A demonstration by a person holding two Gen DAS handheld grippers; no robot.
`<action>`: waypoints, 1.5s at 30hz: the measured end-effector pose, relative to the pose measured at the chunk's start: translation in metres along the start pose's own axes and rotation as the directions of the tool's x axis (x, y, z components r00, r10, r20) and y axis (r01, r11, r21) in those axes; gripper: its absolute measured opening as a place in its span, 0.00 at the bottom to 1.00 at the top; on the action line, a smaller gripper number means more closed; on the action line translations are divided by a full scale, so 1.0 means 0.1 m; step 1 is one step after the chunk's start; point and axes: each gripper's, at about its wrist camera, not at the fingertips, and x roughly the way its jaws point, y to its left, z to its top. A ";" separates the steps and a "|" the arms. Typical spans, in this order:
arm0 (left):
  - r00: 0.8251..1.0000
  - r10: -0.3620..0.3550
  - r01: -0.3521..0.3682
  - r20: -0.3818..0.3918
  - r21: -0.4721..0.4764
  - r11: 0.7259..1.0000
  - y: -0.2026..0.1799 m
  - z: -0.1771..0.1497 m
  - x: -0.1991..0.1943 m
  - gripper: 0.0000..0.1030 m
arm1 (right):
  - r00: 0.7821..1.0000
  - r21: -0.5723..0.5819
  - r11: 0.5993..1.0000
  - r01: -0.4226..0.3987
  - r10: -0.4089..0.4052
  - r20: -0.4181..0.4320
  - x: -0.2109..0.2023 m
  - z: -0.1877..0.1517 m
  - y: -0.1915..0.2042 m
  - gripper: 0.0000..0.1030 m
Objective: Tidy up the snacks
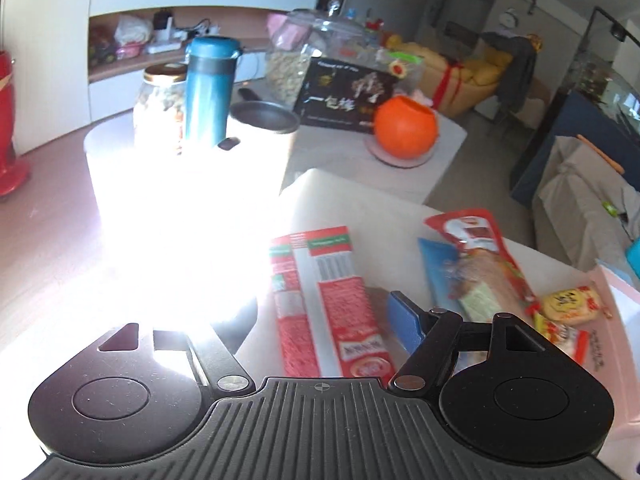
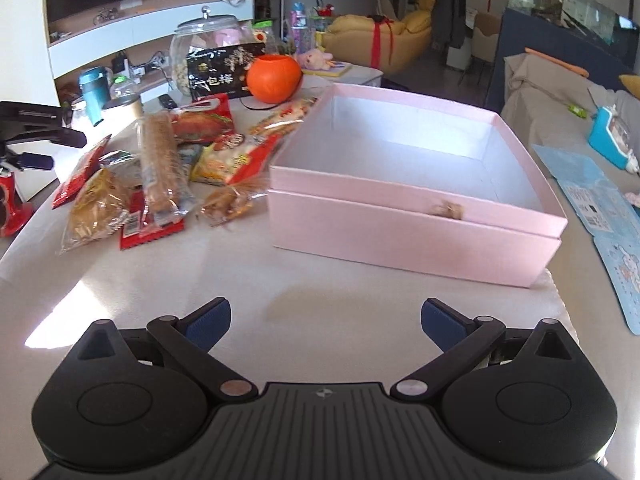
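A pile of snack packets (image 2: 160, 176) lies on the white table left of an open pink box (image 2: 416, 204), which looks empty inside. My right gripper (image 2: 325, 322) is open and empty, low over the table in front of the box. My left gripper (image 1: 320, 320) is open above a red and white snack packet (image 1: 328, 304); its left finger is lost in sun glare. A red sausage packet (image 1: 480, 264) and small yellow packets (image 1: 570, 304) lie to its right, by the pink box's edge (image 1: 624, 312). The left gripper also shows in the right wrist view (image 2: 36, 140), far left.
An orange round pot (image 2: 273, 78), a black snack bag (image 2: 224, 72), glass jars (image 2: 200, 48), a blue flask (image 1: 210, 88) and a cup (image 1: 264, 120) stand at the table's far side. A red object (image 2: 12, 208) sits at left. Blue paper sheets (image 2: 600, 208) lie right of the box.
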 end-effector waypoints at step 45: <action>0.930 -0.368 0.359 0.006 0.206 0.911 -0.41 -0.77 -1.06 0.49 | 0.986 0.041 0.991 -0.125 0.128 -0.104 0.22 0.30 -0.03 0.08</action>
